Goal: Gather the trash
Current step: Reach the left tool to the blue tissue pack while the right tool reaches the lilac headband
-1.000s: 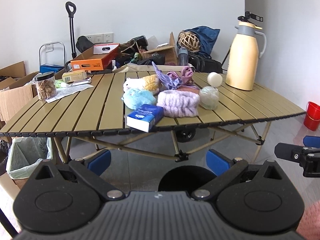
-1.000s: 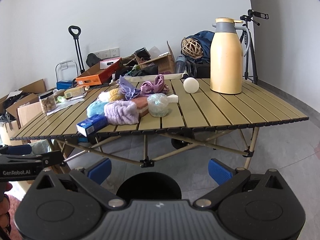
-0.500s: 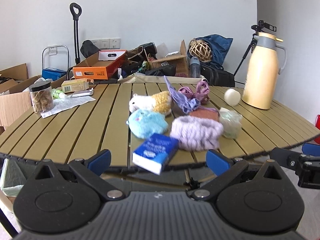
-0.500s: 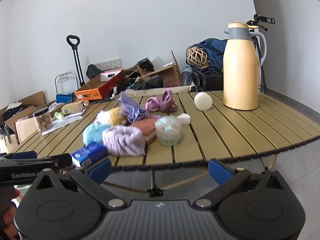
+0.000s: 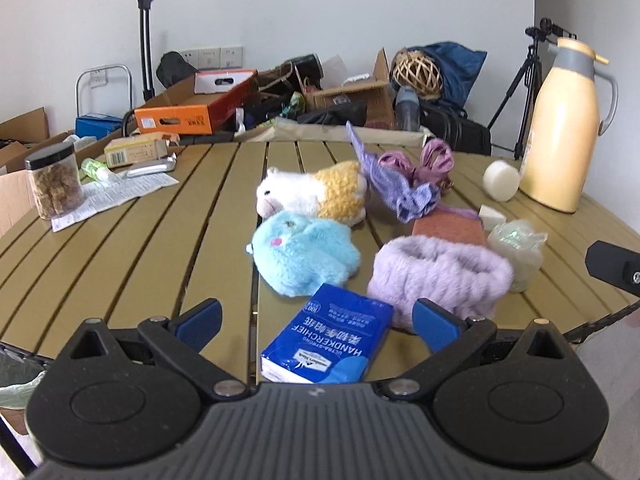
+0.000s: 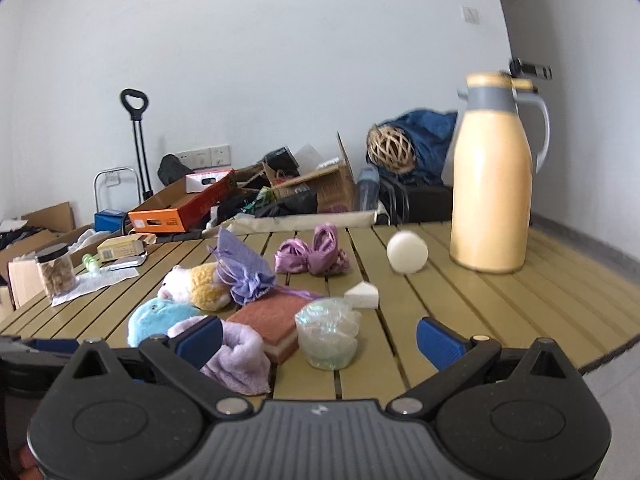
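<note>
- On the slatted tabletop (image 5: pixel 120 248), near its front edge, lies a blue tissue pack (image 5: pixel 328 340); the left tool (image 5: pixel 316 316) hangs just over that edge with its blue pads wide apart, the pack between them, nothing gripped
- At 12 o'clock from the pack sits a blue plush (image 5: pixel 304 256); beyond it, a white and yellow plush (image 5: pixel 312 194)
- At 2 o'clock from the pack lies a lilac headband (image 5: pixel 440 276), touching the pack's far corner; behind it a brown sponge (image 5: pixel 448 230); just to the band's right a crumpled clear wrapper (image 5: pixel 518 252)
- A purple pouch (image 5: pixel 396 188) and pink ribbon (image 5: pixel 434 160) lie farther back, centre-right
- A white ball (image 5: pixel 500 180) stands just beside a yellow jug (image 5: pixel 564 128) at the tabletop's far right; a small white wedge (image 5: pixel 492 216) lies nearer
- At far left, a jar (image 5: pixel 54 184) stands on a paper sheet (image 5: pixel 116 196); a carton (image 5: pixel 136 152) behind
- The right tool (image 6: pixel 320 338) also has its pads spread and holds nothing; in its view the wrapper (image 6: pixel 328 332) sits between the pads at 12 o'clock, the sponge (image 6: pixel 268 320) and headband (image 6: pixel 236 356) toward the left pad
- A bin with a green liner (image 5: pixel 18 384) shows below the tabletop's left edge
</note>
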`<state>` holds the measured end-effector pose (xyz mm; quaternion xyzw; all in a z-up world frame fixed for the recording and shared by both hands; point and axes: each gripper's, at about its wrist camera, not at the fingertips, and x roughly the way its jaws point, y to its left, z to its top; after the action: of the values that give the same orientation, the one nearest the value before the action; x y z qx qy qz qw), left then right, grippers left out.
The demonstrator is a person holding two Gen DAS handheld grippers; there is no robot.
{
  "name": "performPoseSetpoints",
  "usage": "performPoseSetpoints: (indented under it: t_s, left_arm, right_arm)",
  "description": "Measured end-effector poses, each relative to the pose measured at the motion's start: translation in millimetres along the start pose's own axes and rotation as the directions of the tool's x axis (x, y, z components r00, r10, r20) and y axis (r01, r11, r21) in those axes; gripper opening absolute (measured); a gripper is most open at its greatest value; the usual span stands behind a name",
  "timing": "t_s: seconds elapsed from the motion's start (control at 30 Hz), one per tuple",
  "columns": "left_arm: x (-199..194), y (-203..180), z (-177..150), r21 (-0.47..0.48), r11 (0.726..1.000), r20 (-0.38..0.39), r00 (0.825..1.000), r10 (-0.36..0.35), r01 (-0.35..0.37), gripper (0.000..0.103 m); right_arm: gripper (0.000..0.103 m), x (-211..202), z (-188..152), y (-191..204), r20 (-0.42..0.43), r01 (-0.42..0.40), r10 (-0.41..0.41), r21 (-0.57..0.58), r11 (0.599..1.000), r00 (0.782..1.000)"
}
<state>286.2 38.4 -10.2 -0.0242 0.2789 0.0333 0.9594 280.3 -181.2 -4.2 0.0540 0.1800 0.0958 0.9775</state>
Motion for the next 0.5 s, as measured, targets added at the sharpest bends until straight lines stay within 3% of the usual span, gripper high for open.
performPoseSetpoints:
  t_s: [0.3,0.37,0.5]
  left_arm:
    - [12,-3,-6,0.009,1.0,-0.008,1.0,-0.005,0.005,0.102]
    - [12,-5,-8,0.008,1.0,-0.002,1.0,-0.018,0.018,0.098]
    - [15,-7,-11,0.008,0.999,-0.014,0.999,-0.034,0.034,0.079]
  right_arm:
    - [0.103,20,-23,-5,-0.017,0.002,-0.002,0.029,1.0,1.0]
    - [0.103,21,-24,-4,-0.009,0.003,-0.003,0.036,0.999,1.0]
    - [0.103,21,-25,-2,0.005,-0.001,0.001,0.058,0.998,1.0]
